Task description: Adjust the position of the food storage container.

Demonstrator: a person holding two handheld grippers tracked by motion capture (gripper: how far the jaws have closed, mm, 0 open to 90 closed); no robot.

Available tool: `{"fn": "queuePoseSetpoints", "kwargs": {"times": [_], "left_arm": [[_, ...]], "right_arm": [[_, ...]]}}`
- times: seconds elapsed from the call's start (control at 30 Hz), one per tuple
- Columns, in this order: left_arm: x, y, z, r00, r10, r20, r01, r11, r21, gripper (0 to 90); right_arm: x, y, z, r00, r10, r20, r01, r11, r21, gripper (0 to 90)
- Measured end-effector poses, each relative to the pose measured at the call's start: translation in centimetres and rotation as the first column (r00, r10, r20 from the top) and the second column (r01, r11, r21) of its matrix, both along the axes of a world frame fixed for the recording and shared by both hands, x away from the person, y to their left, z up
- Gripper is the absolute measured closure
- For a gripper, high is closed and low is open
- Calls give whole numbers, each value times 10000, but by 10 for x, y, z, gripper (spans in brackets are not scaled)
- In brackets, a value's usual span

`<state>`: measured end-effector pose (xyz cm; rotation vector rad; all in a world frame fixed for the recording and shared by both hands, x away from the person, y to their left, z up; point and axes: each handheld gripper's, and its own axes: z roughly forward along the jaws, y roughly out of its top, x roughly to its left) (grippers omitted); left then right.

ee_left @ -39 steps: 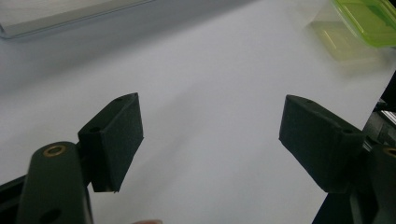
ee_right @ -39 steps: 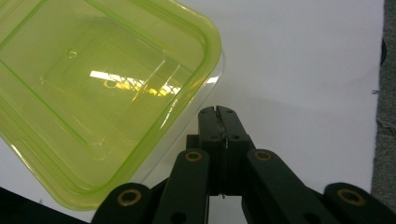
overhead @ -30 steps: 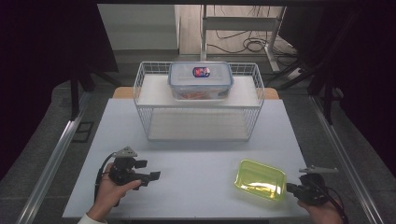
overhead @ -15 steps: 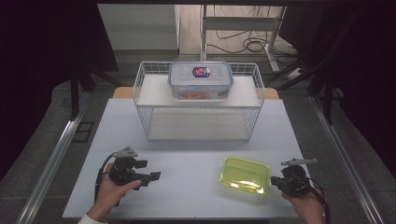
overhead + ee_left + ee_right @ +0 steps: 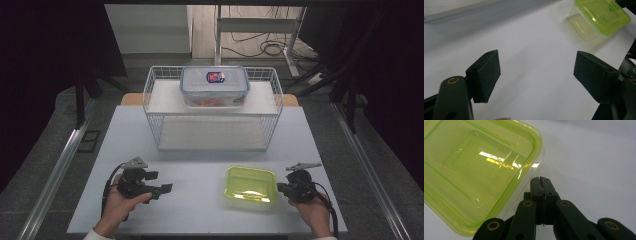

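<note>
Across the white desk [image 5: 200, 200], the closed right gripper [image 5: 281, 188] has nudged the lime-green lidded plastic box [image 5: 251, 184] leftward, toward the wide-open, idle left gripper [image 5: 167, 188].

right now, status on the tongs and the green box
Left tongs open, empty, over bare table. Right tongs shut, tips against the green box side, nothing gripped. Box lidded, flat on the table. Wire basket behind, clear of it.
</note>
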<state>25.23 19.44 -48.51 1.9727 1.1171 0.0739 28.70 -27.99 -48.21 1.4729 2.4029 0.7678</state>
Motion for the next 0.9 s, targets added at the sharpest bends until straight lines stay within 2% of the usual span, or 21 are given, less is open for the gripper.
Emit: {"fn": "queuePoseSetpoints", "kwargs": {"times": [0.33, 0.67, 0.9], "left_arm": [[1, -1, -1, 10000, -17, -32, 17, 10000, -1, 211], [1, -1, -1, 10000, -3, -11, 3, 10000, -16, 210], [0, -2, 0, 10000, 5, -5, -5, 10000, -24, 210]], "right_arm": [[9, 34, 0, 9979, 653, -27, -653, 9979, 3, 893], [18, 82, -5, 9875, 1574, -62, -1574, 9875, -52, 893], [19, 97, -6, 9797, 2006, -46, -2006, 9797, 16, 893]]}}
